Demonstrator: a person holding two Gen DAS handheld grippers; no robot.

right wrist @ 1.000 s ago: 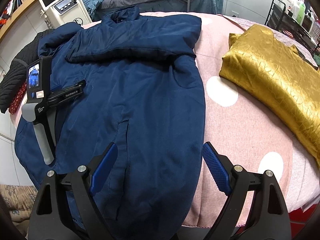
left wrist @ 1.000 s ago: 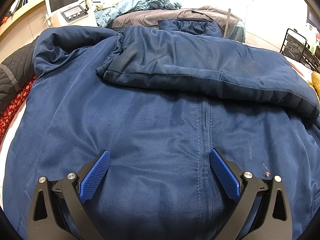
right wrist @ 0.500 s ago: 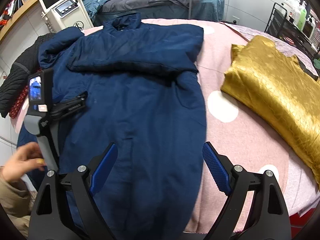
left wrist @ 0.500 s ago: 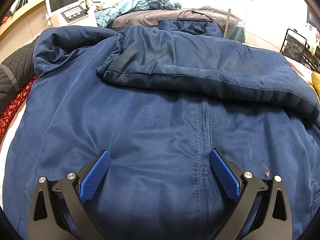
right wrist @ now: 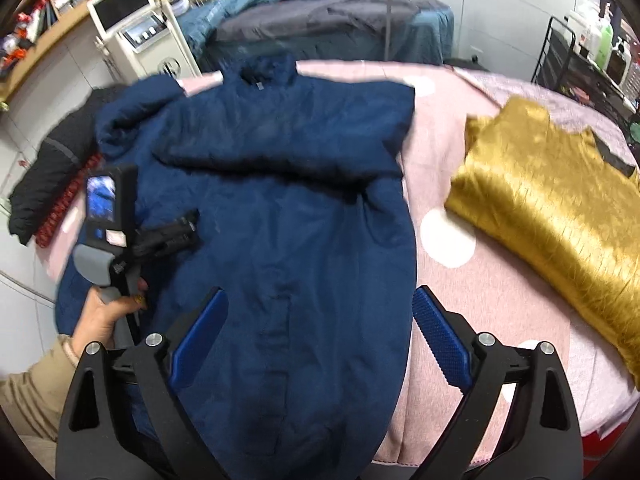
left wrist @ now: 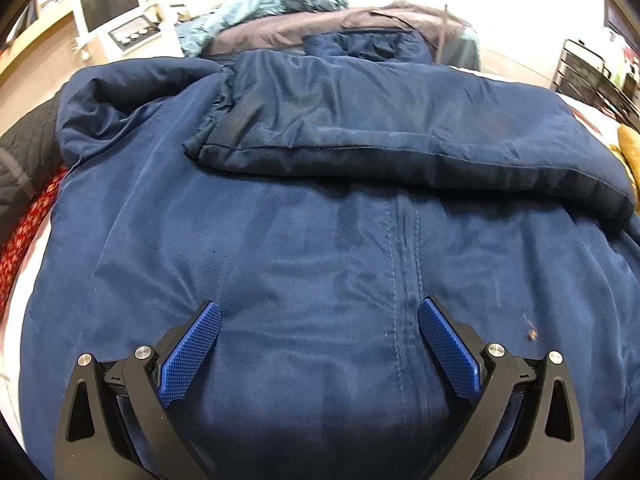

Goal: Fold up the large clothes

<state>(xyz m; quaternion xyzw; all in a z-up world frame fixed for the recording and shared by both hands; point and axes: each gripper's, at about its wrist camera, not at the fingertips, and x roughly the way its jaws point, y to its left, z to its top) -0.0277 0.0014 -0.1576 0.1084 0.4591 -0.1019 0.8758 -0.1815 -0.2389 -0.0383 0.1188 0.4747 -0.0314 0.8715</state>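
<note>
So the right hand-held gripper [right wrist: 320, 320] has come up off the bed since a second ago: way more of the pink spread and the whole coat fit in its view now, and the person's hand [right wrist: 106, 314] has come into view at the lower left, wrapped round the grey handle of the left hand-held gripper [left wrist: 320, 336]. The right one's jaws have just been opening a touch wider and nothing sits between them, only air above the coat's lower half. The left one hasn't budged; its jaws are wide apart too, hovering low over the coat's back seam with no cloth pinched.

The navy coat [right wrist: 288, 216] lies flat on the bed [right wrist: 460, 280], collar at the far end, hem towards the cameras. One sleeve [left wrist: 380, 132] is folded across the upper back, cuff pointing left. The other sleeve area bunches up in a lump at the far left shoulder.

Just right of the coat, apart from it, lies a gold crinkled garment [right wrist: 552, 200]. Off the left side there's a black quilted jacket [right wrist: 48, 168] with something red patterned next to it. Behind the bed stands a white machine with a screen [right wrist: 128, 28], another bed piled with blue and grey bedding, and a black wire rack [right wrist: 588, 60] on the right with bottles on it
</note>
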